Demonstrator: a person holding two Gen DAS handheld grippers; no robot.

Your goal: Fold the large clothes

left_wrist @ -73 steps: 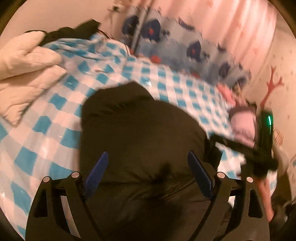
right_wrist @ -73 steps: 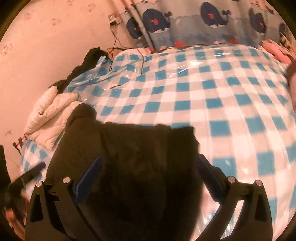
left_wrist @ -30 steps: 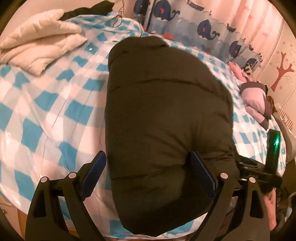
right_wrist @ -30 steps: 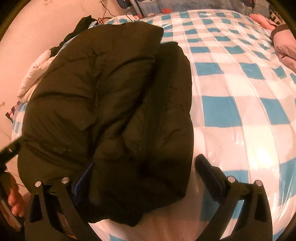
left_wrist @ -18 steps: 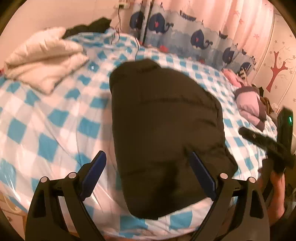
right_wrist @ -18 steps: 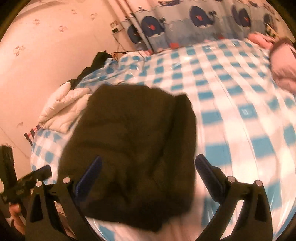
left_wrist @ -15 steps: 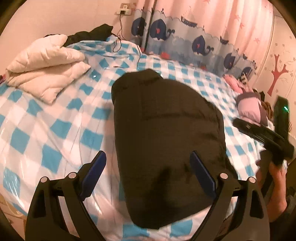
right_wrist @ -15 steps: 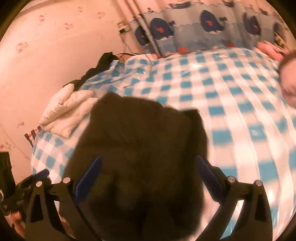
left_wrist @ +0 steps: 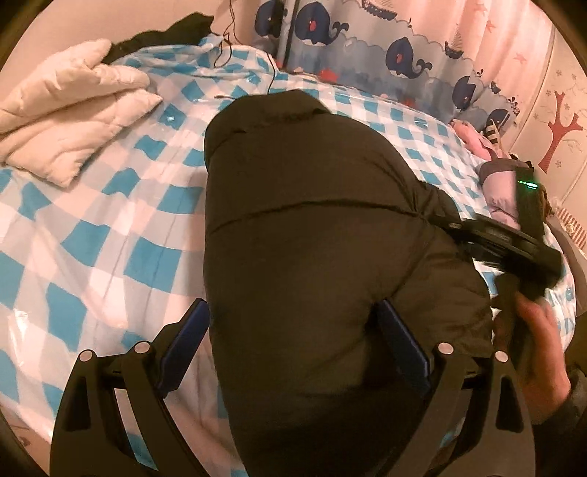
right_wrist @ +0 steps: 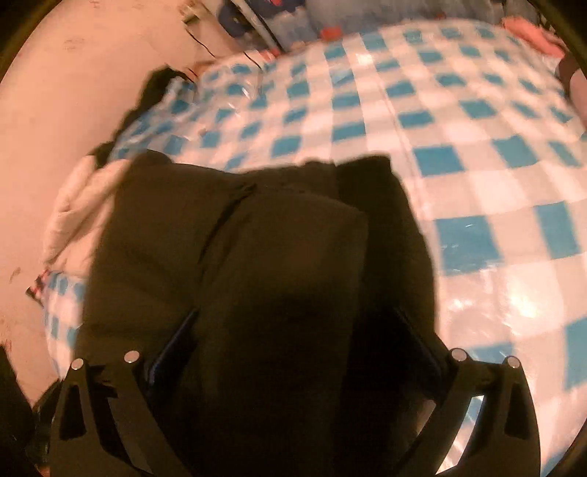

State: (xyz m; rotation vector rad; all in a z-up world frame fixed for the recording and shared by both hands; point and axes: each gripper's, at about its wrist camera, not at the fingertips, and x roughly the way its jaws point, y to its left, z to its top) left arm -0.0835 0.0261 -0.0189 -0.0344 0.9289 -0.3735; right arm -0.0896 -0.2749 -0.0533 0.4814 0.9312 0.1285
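A dark olive puffer jacket (left_wrist: 312,235) lies folded into a long bundle on the blue-and-white checked bed cover (left_wrist: 110,227). My left gripper (left_wrist: 293,341) is open, its blue-padded fingers astride the jacket's near end. In the left wrist view the right gripper (left_wrist: 513,249) shows at the jacket's right edge, held by a hand. In the right wrist view the jacket (right_wrist: 264,257) fills the lower middle. My right gripper (right_wrist: 293,348) is open, and the jacket's near end lies between its fingers and partly hides them.
A folded cream quilted garment (left_wrist: 69,117) lies at the far left of the bed, with dark clothing (left_wrist: 165,33) behind it. A pink and purple garment (left_wrist: 499,183) lies at the right edge. A whale-print curtain (left_wrist: 385,47) hangs behind the bed, and cables trail from the wall.
Both grippers have come down and forward from a higher, pulled-back view to the jacket's near end. Both stay open. The jacket keeps its folded shape.
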